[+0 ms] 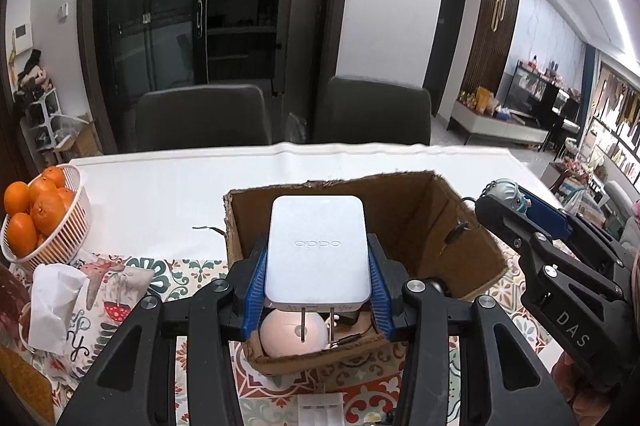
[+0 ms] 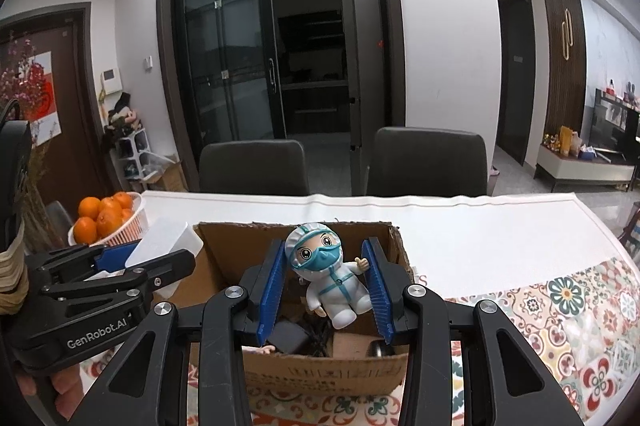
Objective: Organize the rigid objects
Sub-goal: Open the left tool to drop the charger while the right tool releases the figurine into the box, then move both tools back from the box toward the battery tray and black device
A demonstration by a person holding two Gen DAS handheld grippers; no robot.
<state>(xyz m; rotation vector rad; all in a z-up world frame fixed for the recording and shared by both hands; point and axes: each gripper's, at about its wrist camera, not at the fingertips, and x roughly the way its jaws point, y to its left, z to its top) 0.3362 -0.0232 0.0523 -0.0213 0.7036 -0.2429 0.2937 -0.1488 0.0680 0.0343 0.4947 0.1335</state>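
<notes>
The left gripper (image 1: pixel 318 266) is clenched on a white charger (image 1: pixel 318 246), its blue pads pressing the two long sides. The charger's long axis runs straight ahead along the fingers and its two prongs point back toward the camera. It hangs over the near half of the open cardboard box (image 1: pixel 420 222), which sits at the near edge of the table (image 1: pixel 160 194) on the patterned cloth. Directly below the prongs, inside the box by its near wall, lies a pale round object (image 1: pixel 288 336).

The right gripper (image 2: pixel 326 278) is closed around a small figurine in a protective suit (image 2: pixel 332 278), upright, head away from the camera. It too hangs above the box's opening, toward the box's right side, with dark items on the floor beneath.

Both loads look ready to drop; my judgement is that the charger needs to go further in, past the round object. Beyond the box's far wall the table is plain white, with a basket of oranges (image 1: pixel 60 226) at its left edge.
</notes>
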